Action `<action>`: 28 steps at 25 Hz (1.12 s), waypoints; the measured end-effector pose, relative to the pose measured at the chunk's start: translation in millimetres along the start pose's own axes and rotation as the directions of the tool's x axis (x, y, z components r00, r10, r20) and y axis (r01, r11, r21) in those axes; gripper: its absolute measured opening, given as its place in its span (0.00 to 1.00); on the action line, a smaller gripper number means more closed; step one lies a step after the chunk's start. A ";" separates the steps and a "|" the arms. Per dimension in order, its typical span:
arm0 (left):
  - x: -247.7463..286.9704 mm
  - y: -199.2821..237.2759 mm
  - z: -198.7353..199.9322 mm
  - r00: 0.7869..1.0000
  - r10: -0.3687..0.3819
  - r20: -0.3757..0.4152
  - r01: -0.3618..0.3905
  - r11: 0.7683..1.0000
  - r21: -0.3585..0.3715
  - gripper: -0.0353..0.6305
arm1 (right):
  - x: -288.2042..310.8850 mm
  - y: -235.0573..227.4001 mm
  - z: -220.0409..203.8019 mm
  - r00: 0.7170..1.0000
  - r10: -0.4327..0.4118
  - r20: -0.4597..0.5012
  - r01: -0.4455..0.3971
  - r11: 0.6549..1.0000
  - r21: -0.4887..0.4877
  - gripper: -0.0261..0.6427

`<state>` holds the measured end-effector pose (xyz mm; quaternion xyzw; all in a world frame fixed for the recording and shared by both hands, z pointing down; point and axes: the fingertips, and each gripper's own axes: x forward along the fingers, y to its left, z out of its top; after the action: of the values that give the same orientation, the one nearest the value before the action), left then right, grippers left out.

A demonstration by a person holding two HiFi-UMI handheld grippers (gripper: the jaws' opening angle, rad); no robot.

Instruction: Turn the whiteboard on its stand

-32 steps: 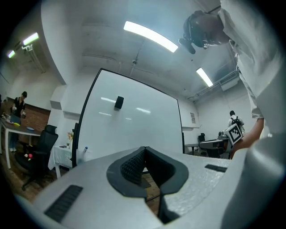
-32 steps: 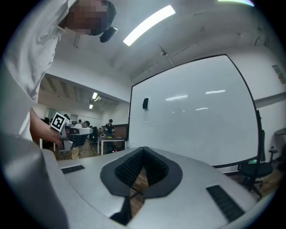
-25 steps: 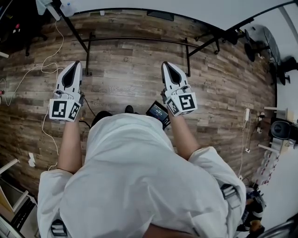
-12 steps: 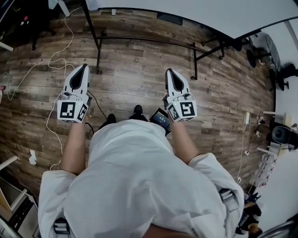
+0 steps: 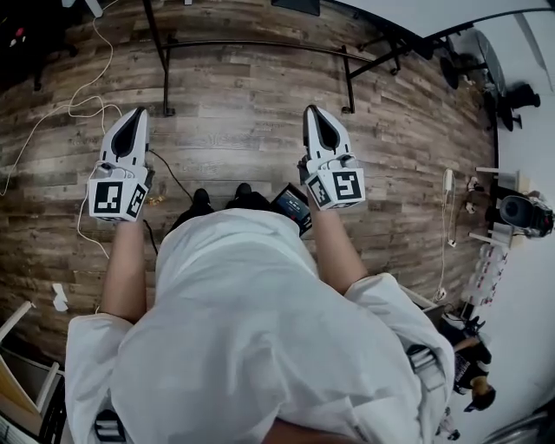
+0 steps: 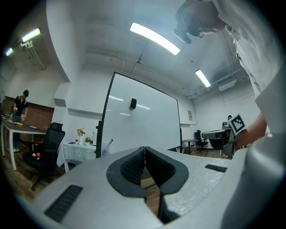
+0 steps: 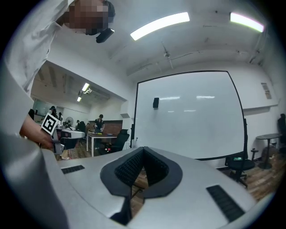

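Observation:
The whiteboard (image 6: 143, 120) stands upright in its black frame ahead of me; in the right gripper view the whiteboard (image 7: 192, 116) fills the middle, with a small black object stuck near its top. From the head view only its top edge (image 5: 434, 10) and the black stand base (image 5: 251, 43) on the wood floor show. My left gripper (image 5: 139, 113) and right gripper (image 5: 310, 109) are held forward side by side, short of the stand. Both are shut with nothing between the jaws, and neither touches the board.
White cables (image 5: 52, 121) trail over the floor at the left. A black office chair (image 6: 47, 147) and a cloth-covered table with flowers (image 6: 80, 145) stand left of the board. Desks with people (image 7: 100, 134) lie further left; a chair (image 7: 239, 165) sits right of the board.
In the head view the stand base and board edge have slid toward the top of the picture. Both grippers stay shut and held forward.

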<state>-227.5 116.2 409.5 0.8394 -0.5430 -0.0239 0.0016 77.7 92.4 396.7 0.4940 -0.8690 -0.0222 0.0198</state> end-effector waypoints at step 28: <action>62.4 -127.1 5.4 0.997 -0.081 -0.012 0.081 0.996 0.029 0.06 | -88.4 -97.7 -24.3 0.999 -0.047 -0.015 0.047 0.999 0.012 0.03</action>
<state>-86.3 111.6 398.0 0.8608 -0.5088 -0.0116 -0.0088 208.0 118.0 414.2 0.5146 -0.8570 -0.0136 0.0224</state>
